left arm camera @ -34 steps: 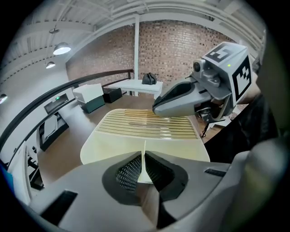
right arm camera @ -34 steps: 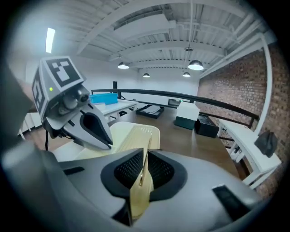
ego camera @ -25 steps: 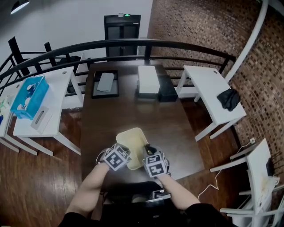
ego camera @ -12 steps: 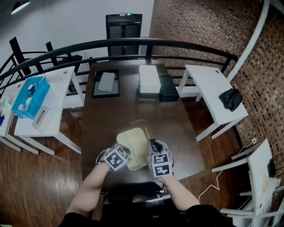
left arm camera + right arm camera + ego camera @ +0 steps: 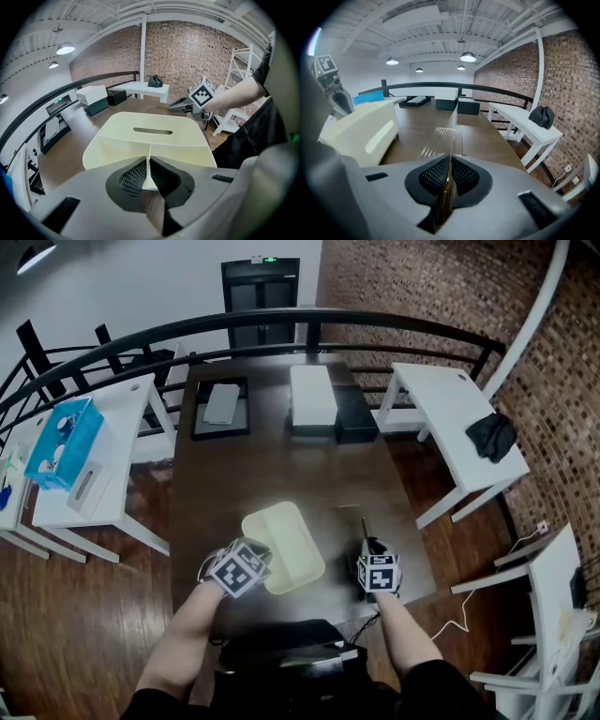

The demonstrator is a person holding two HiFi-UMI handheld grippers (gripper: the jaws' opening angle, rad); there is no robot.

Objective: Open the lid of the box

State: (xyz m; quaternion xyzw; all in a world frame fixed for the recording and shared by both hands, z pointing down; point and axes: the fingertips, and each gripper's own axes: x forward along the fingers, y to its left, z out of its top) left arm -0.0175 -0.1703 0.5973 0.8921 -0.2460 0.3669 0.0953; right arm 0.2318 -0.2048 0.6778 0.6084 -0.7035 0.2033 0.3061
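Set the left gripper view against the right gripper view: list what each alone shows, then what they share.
Left gripper view only: the left gripper clamped on the near wall of the cream box, and the slot in its far wall. Right gripper view only: the clear lid pinched edge-on in the right gripper, off the box. Both: the box, the brown table, the white side table with a black bag.

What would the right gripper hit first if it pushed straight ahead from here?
Nothing close: past the clear lid clamped in the right gripper lies bare table; the black box at the far end comes first, probably.
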